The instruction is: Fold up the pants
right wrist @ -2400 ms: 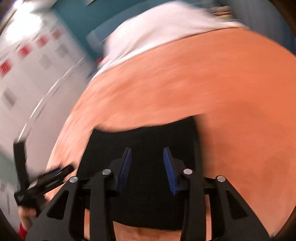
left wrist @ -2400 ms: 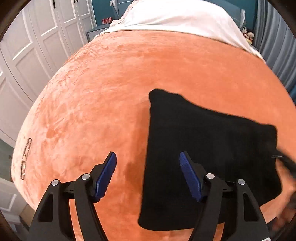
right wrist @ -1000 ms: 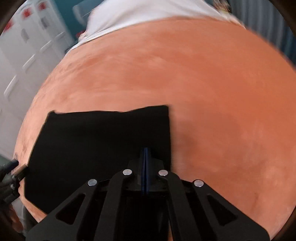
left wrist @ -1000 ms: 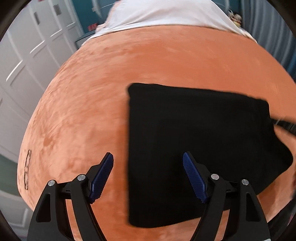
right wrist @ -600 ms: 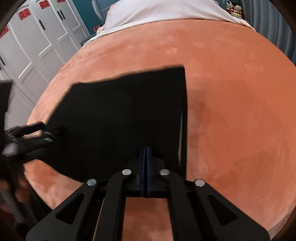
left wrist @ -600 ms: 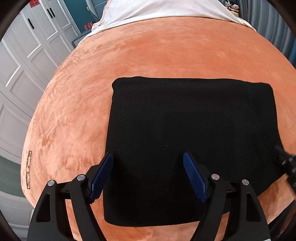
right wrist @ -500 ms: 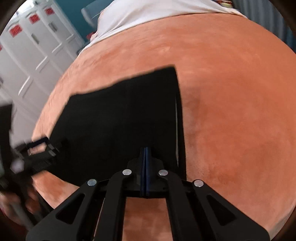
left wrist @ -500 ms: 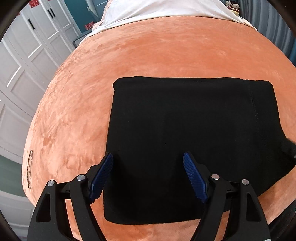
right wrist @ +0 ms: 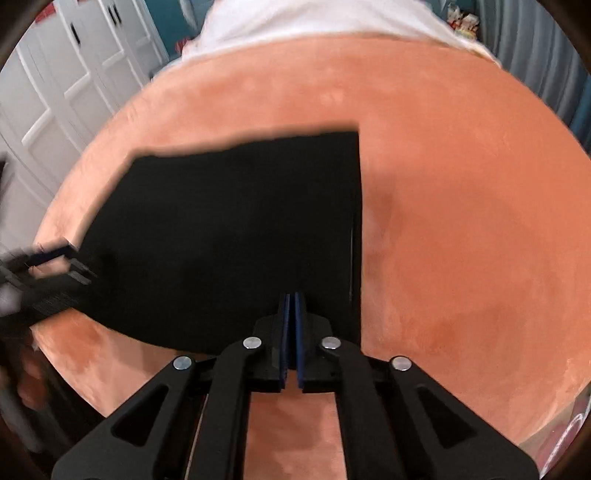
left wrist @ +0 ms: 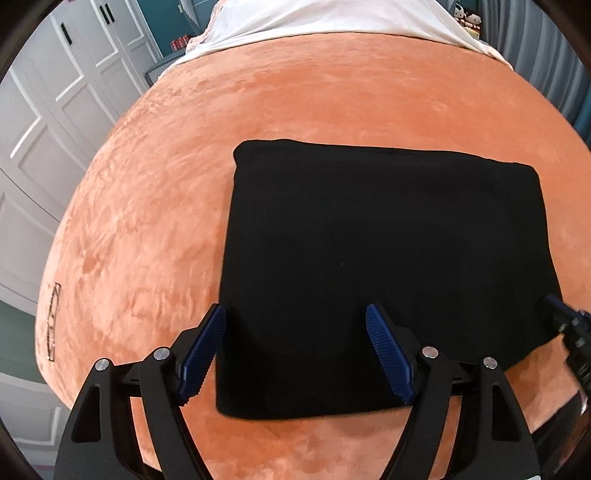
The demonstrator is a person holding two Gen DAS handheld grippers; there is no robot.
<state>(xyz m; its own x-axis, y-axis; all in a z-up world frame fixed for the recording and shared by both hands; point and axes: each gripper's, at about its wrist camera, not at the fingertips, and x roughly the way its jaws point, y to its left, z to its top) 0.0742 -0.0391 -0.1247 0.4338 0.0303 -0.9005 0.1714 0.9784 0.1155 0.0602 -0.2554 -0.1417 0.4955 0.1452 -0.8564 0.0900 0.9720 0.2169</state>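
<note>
Now | step: pants [left wrist: 388, 266] folded into a compact black rectangle, flat on orange bed [left wrist: 155, 206] | left gripper [left wrist: 295, 350] wide, empty, over near-left corner | right gripper [right wrist: 291, 332] closed, empty, at near-right edge | next: probably final smoothing or release.

You are in a bedroom at home: an orange plush blanket [left wrist: 332, 103] covers the bed, white wardrobe doors [left wrist: 55, 110] alongside, white bedding [left wrist: 332, 18] beyond

left gripper [left wrist: 295, 350], right gripper [right wrist: 291, 306]: black angular frames, ribbed blue pads, 4 silver screws each.
</note>
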